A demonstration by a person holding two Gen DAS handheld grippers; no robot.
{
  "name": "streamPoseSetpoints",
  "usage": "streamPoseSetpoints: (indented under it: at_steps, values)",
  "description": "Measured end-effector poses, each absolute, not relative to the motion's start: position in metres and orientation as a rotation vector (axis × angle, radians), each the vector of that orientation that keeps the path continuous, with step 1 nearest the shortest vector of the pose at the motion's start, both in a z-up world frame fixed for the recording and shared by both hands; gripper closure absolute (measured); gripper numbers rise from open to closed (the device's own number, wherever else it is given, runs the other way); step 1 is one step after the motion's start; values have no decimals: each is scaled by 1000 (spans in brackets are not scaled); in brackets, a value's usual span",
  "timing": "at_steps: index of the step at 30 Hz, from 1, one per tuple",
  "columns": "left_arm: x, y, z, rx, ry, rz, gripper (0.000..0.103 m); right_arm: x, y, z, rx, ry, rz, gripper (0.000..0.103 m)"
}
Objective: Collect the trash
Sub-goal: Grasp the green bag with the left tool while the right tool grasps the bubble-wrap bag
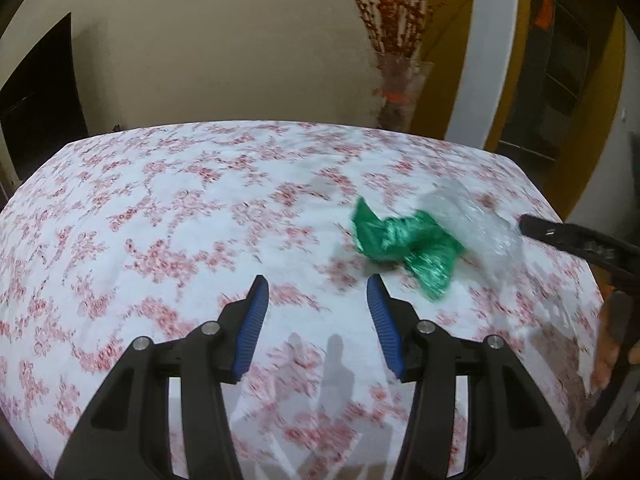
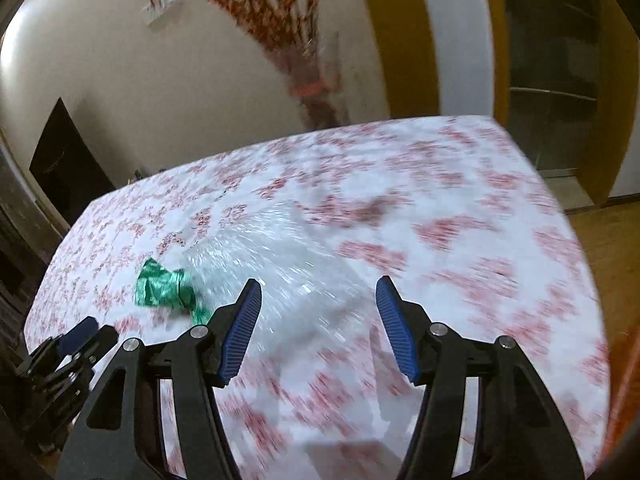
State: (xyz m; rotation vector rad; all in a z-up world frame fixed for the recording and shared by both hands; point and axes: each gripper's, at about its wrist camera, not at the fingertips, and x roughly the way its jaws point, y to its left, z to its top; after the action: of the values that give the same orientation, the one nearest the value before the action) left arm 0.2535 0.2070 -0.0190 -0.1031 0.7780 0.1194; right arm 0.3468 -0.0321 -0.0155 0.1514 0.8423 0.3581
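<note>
On a floral-clothed table [image 1: 160,200], a crumpled green foil wrapper [image 1: 400,240] touches a clear crinkled plastic sheet [image 2: 288,264]. Left gripper [image 1: 318,292] and right gripper [image 2: 318,296] gape, empty; each should straddle its piece before squeezing.

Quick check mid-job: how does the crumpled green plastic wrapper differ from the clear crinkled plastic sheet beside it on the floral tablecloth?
The crumpled green plastic wrapper is opaque and shiny green; the clear crinkled plastic sheet is see-through, with the floral tablecloth showing through it. The wrapper is bunched into a small wad; the sheet spreads over more cloth. The wrapper lies nearer the left gripper, the sheet ahead of the right gripper. Both rest loose on the cloth, touching, ungripped.
</note>
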Motion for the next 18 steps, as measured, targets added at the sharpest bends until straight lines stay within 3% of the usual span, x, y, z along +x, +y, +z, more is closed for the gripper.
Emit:
streamPoseSetpoints:
  at_steps: [2, 5, 7, 10, 18]
  values:
    - [259, 211, -17, -115, 773, 122, 52, 356, -18, -23, 107, 866, 340, 43]
    - [268, 217, -15, -142, 763, 121, 50, 358, -10, -37, 41, 908, 325, 61]
    - [273, 217, -13, -151, 756, 120, 47, 352, -11, -39, -5, 893, 315, 80]
    - [283, 210, -12, -154, 753, 102, 45, 343, -21, -37, -31, 872, 282, 87]
    - [326, 162, -21, -32, 781, 46, 39, 315, -104, -23, 46, 837, 144, 89]
